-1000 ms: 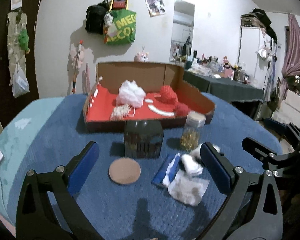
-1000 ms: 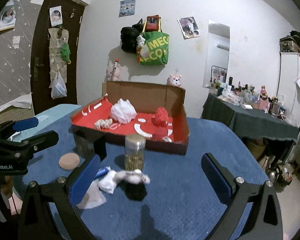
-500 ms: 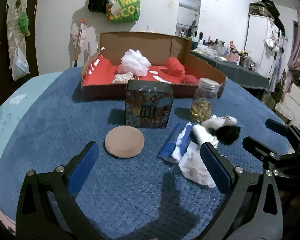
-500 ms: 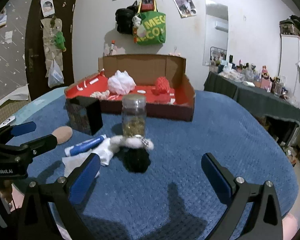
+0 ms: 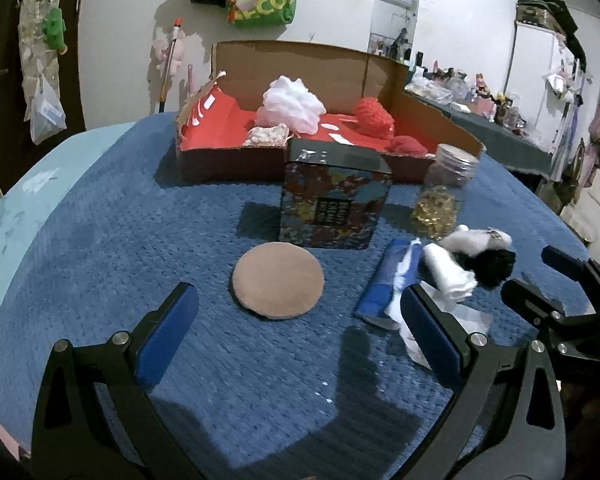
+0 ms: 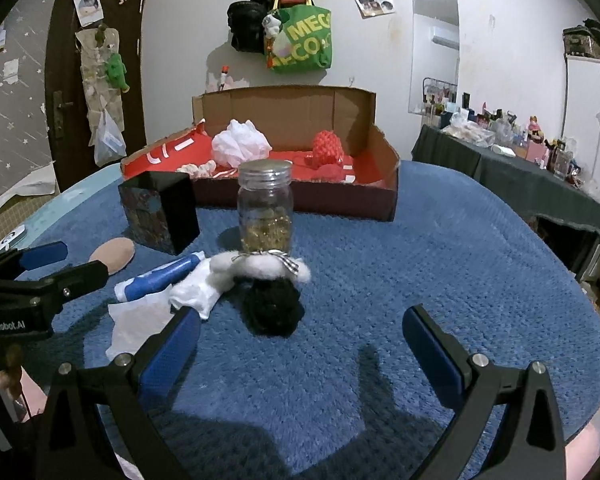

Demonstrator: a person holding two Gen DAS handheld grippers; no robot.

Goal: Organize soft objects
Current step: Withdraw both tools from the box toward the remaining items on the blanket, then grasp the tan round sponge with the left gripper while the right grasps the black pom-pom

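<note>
Pad [image 5: 278, 280] between left fingers [image 5: 168, 332]; tin [image 5: 334, 196] behind it, box [image 5: 228, 156] farther back; plush [image 6: 270, 292] ahead between right fingers [image 6: 172, 344], jar [image 6: 265, 208] behind.

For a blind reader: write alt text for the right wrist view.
An open tool hovers over a blue table, pointing at a black and white plush toy in front of a glass jar. Behind stands a cardboard box holding soft things; the other tool shows at left.

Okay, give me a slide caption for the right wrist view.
Open right gripper hovers before a black-and-white plush toy on the blue blanket, glass jar and cardboard box behind.
</note>
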